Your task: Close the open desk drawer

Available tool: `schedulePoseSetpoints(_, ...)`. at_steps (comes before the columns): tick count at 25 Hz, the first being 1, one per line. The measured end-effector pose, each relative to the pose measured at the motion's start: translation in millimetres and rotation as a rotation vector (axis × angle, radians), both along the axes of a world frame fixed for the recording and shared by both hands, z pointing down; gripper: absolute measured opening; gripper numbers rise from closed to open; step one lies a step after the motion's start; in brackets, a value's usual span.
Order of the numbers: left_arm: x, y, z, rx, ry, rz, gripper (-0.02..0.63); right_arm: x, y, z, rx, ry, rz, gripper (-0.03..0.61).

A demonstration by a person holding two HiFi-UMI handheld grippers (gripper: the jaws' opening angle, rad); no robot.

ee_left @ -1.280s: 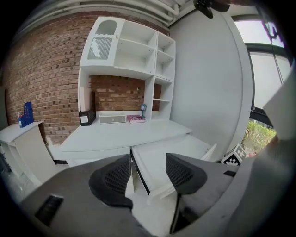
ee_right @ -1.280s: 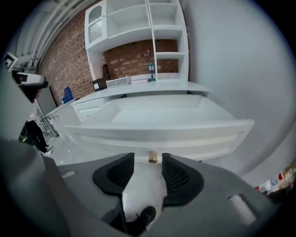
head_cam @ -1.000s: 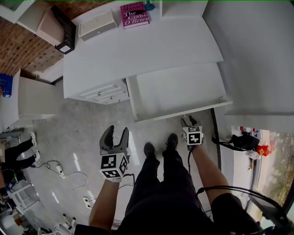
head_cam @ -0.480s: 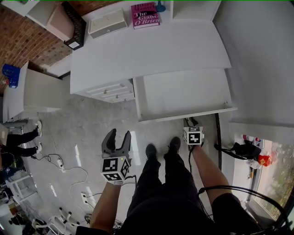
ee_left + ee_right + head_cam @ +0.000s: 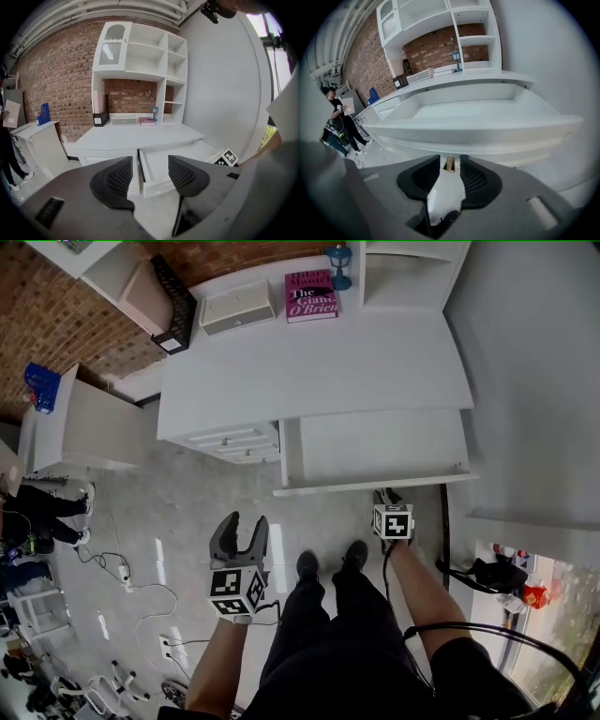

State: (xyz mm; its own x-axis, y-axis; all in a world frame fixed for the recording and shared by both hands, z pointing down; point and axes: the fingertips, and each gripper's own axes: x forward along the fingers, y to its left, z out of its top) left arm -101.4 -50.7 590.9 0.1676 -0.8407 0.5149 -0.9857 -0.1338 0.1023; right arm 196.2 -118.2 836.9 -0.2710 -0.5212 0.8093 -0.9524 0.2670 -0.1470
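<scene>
With the wide white wooden drawer (image 5: 375, 448) still pulled out from under the white table (image 5: 319, 362), the right claw (image 5: 384, 494), jaws just drawn in, pinches its small brass knob (image 5: 449, 164), the left claw (image 5: 244, 522) gapes empty farther from the table, and next, I judge, comes a straight, level push inward.

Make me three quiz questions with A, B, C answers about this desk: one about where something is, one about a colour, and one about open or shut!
1. Where is the pink book?
A. on a chair
B. on top of the desk
C. in a bag

2. What colour is the desk?
A. black
B. green
C. white

3. How is the desk drawer?
A. pulled out
B. pushed shut
C. taken away

Answers:
1 B, the head view shows it lying near the desk's back edge.
2 C, its top and fronts are all white.
3 A, its empty inside shows in front of the desk.
</scene>
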Motion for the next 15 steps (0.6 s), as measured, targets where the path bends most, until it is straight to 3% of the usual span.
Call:
schedulePoseSetpoints(6, 12, -4, -10, 0.020, 0.000, -0.014, 0.235, 4, -17, -8, 0.001, -0.012, -0.028, 0.137)
schedulePoseSetpoints(15, -1, -32, 10, -0.011, 0.023, -0.004, 0.235, 1, -43, -9, -0.014, 0.003, -0.011, 0.139)
